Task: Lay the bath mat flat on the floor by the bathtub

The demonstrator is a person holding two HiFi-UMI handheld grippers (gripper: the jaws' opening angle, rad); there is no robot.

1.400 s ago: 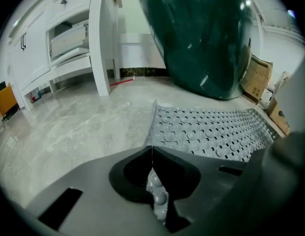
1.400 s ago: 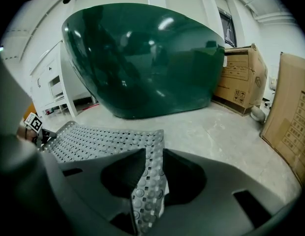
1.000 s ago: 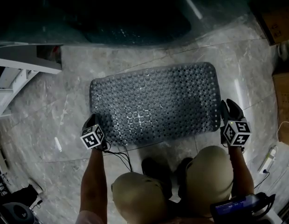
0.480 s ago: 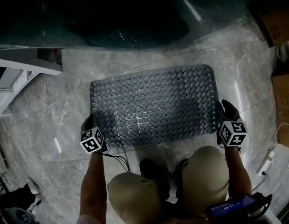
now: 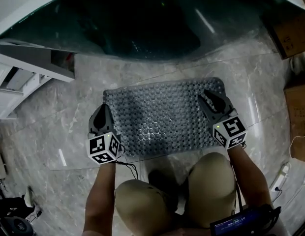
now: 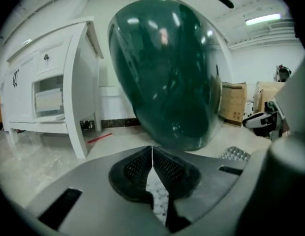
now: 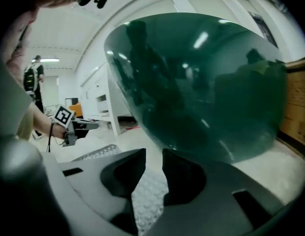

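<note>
Bath mat (image 5: pixel 165 119) lies on the floor (image 5: pixel 59 127) just in front of the bathtub (image 5: pixel 142 23), studded face up, long axis parallel to the tub's side. The laying step looks done. Next, check the edges and press any lift, though the tub-far edge is partly hidden. Left tongs (image 6: pixel 152 152) closed and empty; right tongs (image 7: pixel 154 162) parted and empty, both above the mat.
</note>
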